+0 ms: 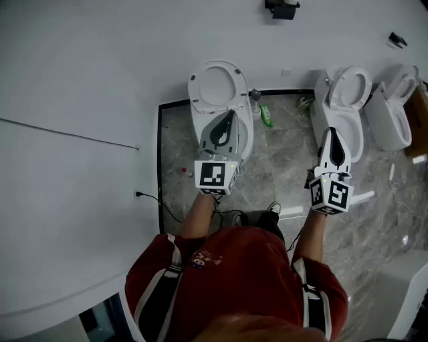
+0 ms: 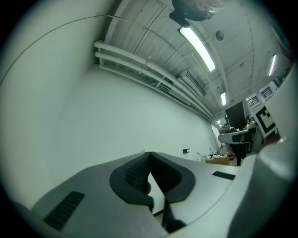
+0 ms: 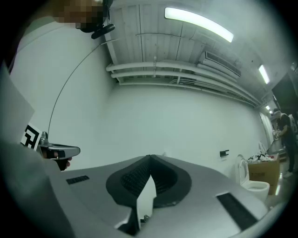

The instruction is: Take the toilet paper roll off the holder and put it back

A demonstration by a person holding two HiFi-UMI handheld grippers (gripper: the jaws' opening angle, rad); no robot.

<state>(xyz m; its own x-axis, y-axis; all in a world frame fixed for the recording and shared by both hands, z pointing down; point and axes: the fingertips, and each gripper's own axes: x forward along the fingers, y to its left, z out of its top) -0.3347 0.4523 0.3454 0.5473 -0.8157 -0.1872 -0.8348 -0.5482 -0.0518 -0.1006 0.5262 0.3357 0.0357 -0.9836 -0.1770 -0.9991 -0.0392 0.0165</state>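
Both my tongs are shut and empty, pointed toward the white wall.

I cannot make out the toilet paper roll in any view. A small dark bracket (image 1: 281, 8) sits on the white wall (image 1: 100, 80) ahead, too small to tell whether it is the holder. My left tongs (image 1: 227, 127) are closed tip to tip with nothing between them, held over an open toilet (image 1: 215, 85). My right tongs (image 1: 333, 143), closed and empty too, are over a second toilet (image 1: 351, 90). A green bottle (image 1: 266, 115) lies on the marbled floor (image 1: 281, 167) between the two toilets, near the wall.
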